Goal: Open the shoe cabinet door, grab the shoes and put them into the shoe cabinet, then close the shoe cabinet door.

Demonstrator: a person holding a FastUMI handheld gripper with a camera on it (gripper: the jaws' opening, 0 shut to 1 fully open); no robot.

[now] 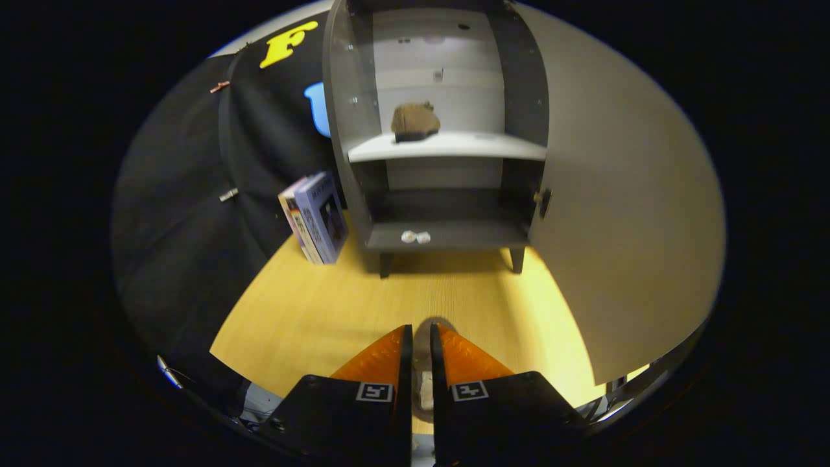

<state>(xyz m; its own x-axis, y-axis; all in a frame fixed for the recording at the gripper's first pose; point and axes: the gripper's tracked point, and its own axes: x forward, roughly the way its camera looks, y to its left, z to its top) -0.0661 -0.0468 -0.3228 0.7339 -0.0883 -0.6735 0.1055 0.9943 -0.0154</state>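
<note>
Up on the pale middle shelf [454,146] of the shoe cabinet [441,130] sits one brown shoe [415,121], soft-looking and rounded, with a dark sole, near the shelf's front edge and toward its left end. The cabinet is dark grey with a lighter back panel, and it stands on short dark legs near the far edge of the wooden floor [402,305]. Its door [622,214] is swung wide open on the right, a broad, smooth, pale panel with a small dark knob [543,202] on its inner edge. On the dark bottom shelf [454,235], near the front lip and left of centre, lie two small, round, shiny things [415,237] touching each other; what they are cannot be told.

Beside the cabinet's left wall, one box [318,217] with a bluish printed face leans upright on the floor against the black cloth wall [194,246].

The gripper [421,337] points level at the cabinet from well back, its two wedge-shaped fingers drawn almost together with only a thin slit between them, gripping nothing. Each finger carries one square printed marker. A small dark shadow lies on the yellow wood-grain floor just ahead of the tips.
</note>
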